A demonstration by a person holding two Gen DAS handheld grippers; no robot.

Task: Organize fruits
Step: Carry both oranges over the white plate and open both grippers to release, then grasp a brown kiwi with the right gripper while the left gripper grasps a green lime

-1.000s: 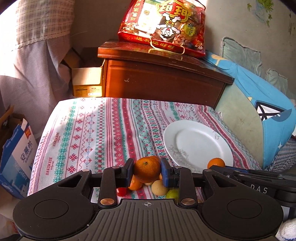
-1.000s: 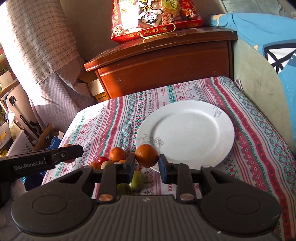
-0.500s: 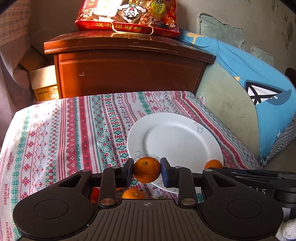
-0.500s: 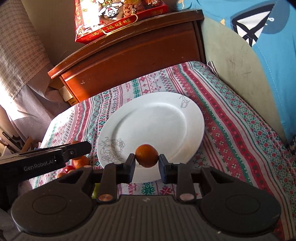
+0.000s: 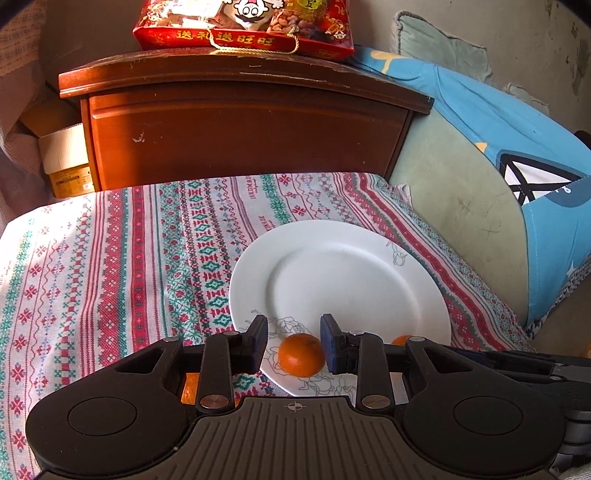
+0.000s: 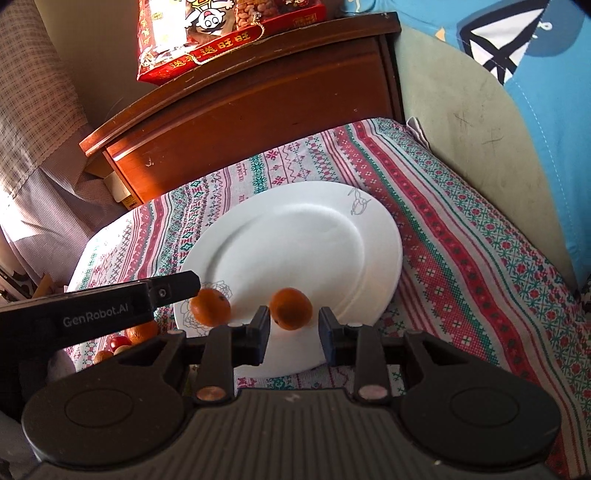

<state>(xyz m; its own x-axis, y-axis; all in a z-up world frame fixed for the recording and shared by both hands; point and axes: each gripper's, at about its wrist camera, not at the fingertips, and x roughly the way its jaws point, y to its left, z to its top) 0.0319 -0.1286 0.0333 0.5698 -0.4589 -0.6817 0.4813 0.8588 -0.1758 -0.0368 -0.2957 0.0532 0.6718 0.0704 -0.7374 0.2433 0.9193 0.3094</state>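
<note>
Both grippers now over white plate (image 5: 424, 295), jaws just opening. Left gripper (image 5: 294, 341) fingers apart, mandarin (image 5: 301, 354) loose between them on plate's near rim. Right gripper (image 6: 293, 334) fingers apart, second mandarin (image 6: 290, 308) released over plate. Remaining fruit pile (image 6: 125, 339) on tablecloth (image 5: 92, 277) left to move.

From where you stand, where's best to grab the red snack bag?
The gold cord loop on the bag's front, from the front: it droops onto the cabinet top, thin enough for fingers to pinch. The bag body looks too wide.
</note>
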